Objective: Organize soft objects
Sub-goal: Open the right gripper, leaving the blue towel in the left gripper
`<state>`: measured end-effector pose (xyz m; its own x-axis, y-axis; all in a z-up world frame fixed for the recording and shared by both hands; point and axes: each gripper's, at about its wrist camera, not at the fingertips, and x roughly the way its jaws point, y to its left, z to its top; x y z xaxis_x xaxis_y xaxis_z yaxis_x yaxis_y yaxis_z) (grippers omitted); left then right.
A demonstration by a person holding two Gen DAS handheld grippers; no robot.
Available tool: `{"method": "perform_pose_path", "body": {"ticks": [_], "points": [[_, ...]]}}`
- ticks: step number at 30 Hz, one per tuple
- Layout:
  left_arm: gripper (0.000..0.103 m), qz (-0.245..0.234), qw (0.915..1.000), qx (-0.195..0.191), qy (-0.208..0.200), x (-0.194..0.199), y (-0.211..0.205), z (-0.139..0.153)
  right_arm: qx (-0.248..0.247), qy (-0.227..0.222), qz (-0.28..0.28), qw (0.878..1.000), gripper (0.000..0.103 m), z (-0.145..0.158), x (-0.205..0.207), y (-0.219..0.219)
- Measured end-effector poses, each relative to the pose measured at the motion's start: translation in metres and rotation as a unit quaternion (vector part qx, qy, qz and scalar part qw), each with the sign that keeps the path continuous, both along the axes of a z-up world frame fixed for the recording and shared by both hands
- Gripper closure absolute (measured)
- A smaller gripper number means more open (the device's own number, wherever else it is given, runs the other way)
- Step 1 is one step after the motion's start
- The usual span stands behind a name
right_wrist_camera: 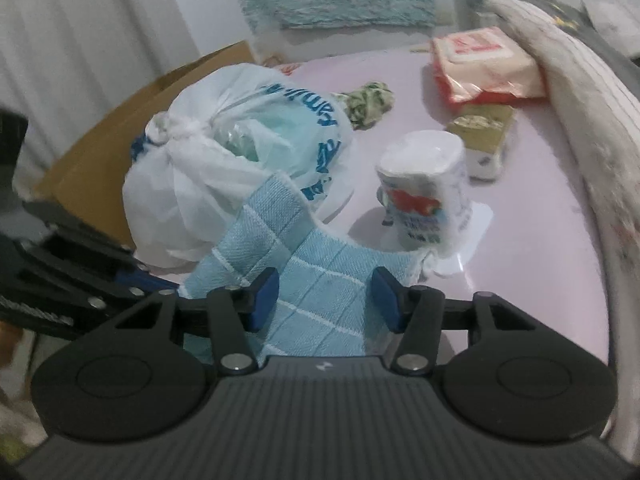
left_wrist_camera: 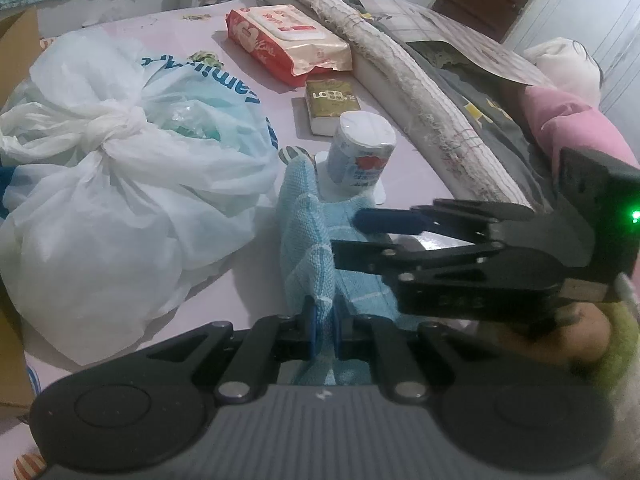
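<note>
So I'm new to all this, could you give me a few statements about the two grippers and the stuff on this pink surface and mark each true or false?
1. The left gripper is clamped on the blue cloth. True.
2. The right gripper is squeezing the cloth too. False: its pads stand apart, with the cloth lying between them.
3. The white plastic bag is knotted shut at the top. True.
4. The wrapped paper roll lies flat on its side. False: it stands upright.
5. The red wet-wipes pack sits on top of the bag. False: it lies on the pink surface, apart from the bag.
</note>
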<state>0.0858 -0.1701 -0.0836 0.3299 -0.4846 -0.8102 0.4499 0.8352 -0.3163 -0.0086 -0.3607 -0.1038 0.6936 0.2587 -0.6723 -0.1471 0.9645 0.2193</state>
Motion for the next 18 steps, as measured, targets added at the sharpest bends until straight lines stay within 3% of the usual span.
{"method": "perform_pose_path", "body": {"ticks": [5,15,18], "points": [[0.094,0.001,1.0000,-0.003,0.002,0.001,0.002,0.000,-0.038,-0.007,0.014,0.999,0.076,0.000,0.006,0.005],[0.094,0.002,1.0000,-0.002,0.002,0.003,0.003,-0.001,-0.092,-0.024,0.044,0.994,0.081,-0.002,0.005,0.021],[0.094,0.002,1.0000,-0.001,0.001,0.003,0.002,-0.001,-0.089,-0.026,0.037,0.995,0.093,-0.002,0.005,0.020]]}}
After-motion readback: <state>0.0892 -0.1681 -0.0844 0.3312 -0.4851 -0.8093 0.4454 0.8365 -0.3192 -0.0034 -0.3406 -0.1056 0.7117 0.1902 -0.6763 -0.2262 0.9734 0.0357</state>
